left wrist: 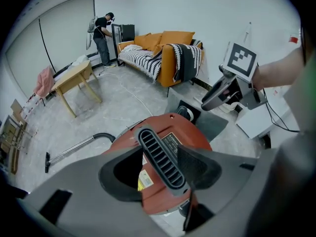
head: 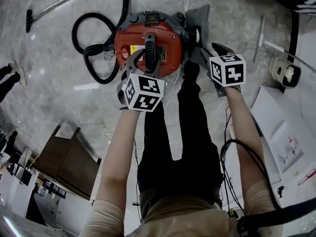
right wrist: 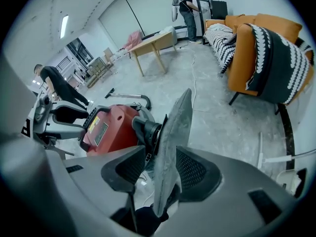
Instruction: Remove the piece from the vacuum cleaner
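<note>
Stood over a red vacuum (head: 148, 43) on a grey floor (head: 59, 83), legs (head: 168, 132) in black just below it in the head view. Held the left gripper (head: 140, 63) steeply down over the vacuum's top, jaws wide apart on either side of the black ribbed handle (left wrist: 154, 144), pads clear of it. Held the right gripper (head: 217, 51) pointed down likewise at the vacuum's right side, jaws also apart. Found the piece (right wrist: 175, 127), a thin grey panel, standing on edge between those jaws and rising above them, with a gap at the left pad; could not tell whether the right pad touched it. Saw it just beside a black round port (right wrist: 148, 130) on the vacuum's side. Saw the black hose (head: 94, 38) coiled on the floor at the vacuum's left, the wand (head: 64, 1) beyond it. Noted an orange sofa (left wrist: 168, 46) and a wooden table (left wrist: 74, 78) farther off.
</note>
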